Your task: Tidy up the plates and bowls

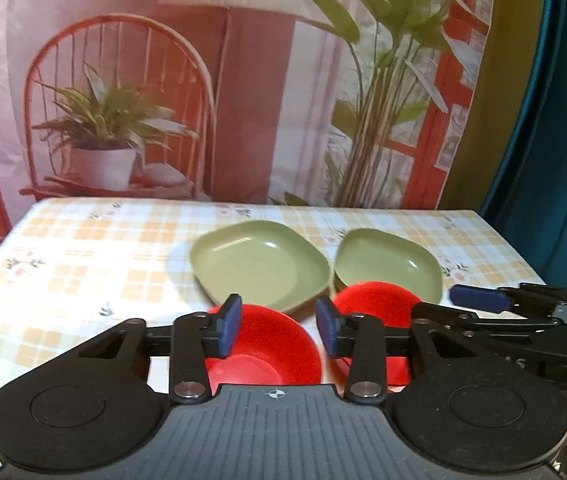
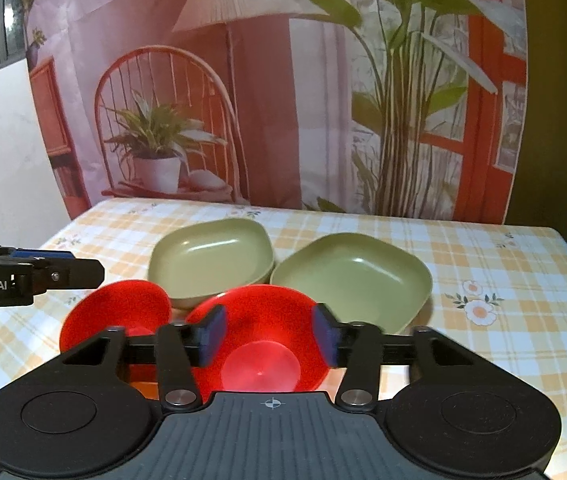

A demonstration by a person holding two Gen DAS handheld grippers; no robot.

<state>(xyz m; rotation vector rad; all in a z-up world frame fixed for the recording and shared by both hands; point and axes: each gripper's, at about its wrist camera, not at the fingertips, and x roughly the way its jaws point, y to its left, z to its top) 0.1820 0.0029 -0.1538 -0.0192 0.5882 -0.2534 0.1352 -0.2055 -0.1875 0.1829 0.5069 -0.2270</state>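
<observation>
1. The left tongs (image 1: pixel 277 326) are standing spread, pinching nothing, above the left red bowl (image 1: pixel 279 344).
2. The right tongs (image 2: pixel 269 334) are also standing spread and empty, over the right red bowl (image 2: pixel 259 336).
3. Two green dishes (image 2: pixel 211 260) (image 2: pixel 353 276) are sitting side by side just behind the red bowls on the checked surface (image 2: pixel 503 280).

Black gripper (image 1: pixel 278 326), blue pads (image 1: pixel 230 326)
</observation>
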